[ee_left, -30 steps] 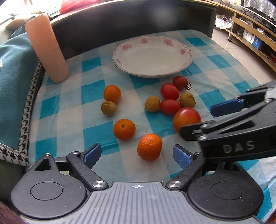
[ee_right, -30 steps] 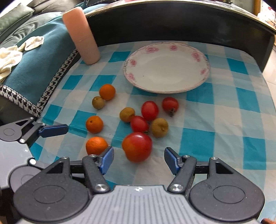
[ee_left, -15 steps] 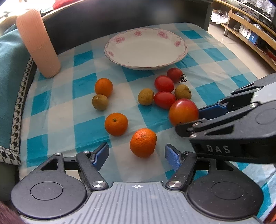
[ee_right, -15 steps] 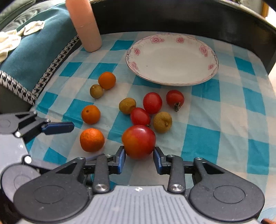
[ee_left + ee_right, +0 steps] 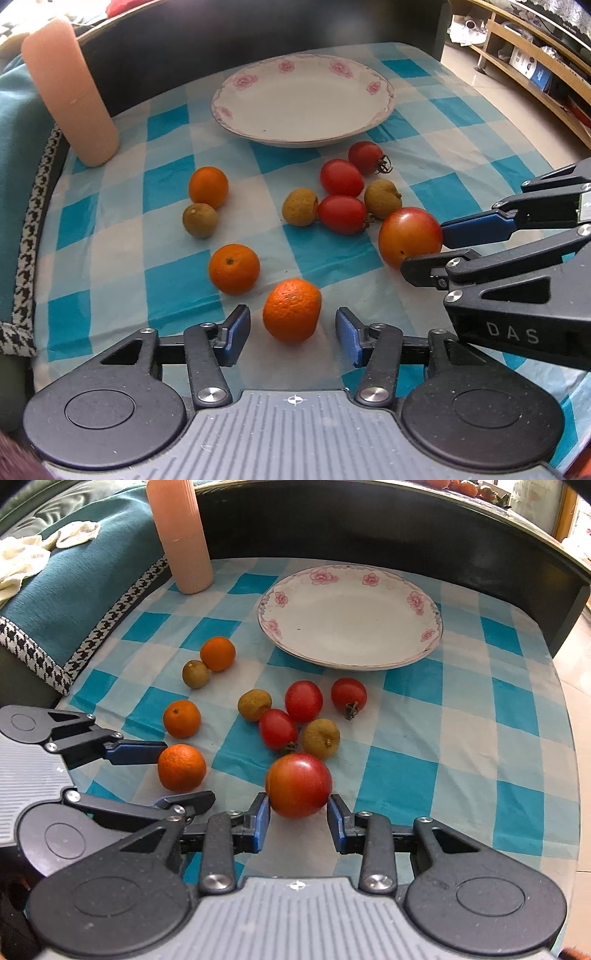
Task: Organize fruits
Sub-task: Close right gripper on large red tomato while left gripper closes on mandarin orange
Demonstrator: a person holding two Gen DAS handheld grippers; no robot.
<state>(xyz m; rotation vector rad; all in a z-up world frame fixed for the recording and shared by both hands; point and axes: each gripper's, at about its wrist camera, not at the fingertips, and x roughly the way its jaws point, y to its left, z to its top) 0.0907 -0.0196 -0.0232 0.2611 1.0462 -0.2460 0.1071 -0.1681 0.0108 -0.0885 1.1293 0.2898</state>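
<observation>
Right gripper [image 5: 298, 818] clamped on large tomato [image 5: 298, 785] at widest girth; soft, smooth skin, light squeeze only. Left gripper [image 5: 292, 331] apart, straddling mandarin [image 5: 291, 310]; firm, rough peel. Empty plate [image 5: 432, 642] beyond

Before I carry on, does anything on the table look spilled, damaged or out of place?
Nothing stands out. The flowered plate sits flat and bare, the pink cylinder stands upright, and the fruit lies loose on the checked cloth. The right tool is closed on the big tomato; the left tool brackets an orange.
</observation>
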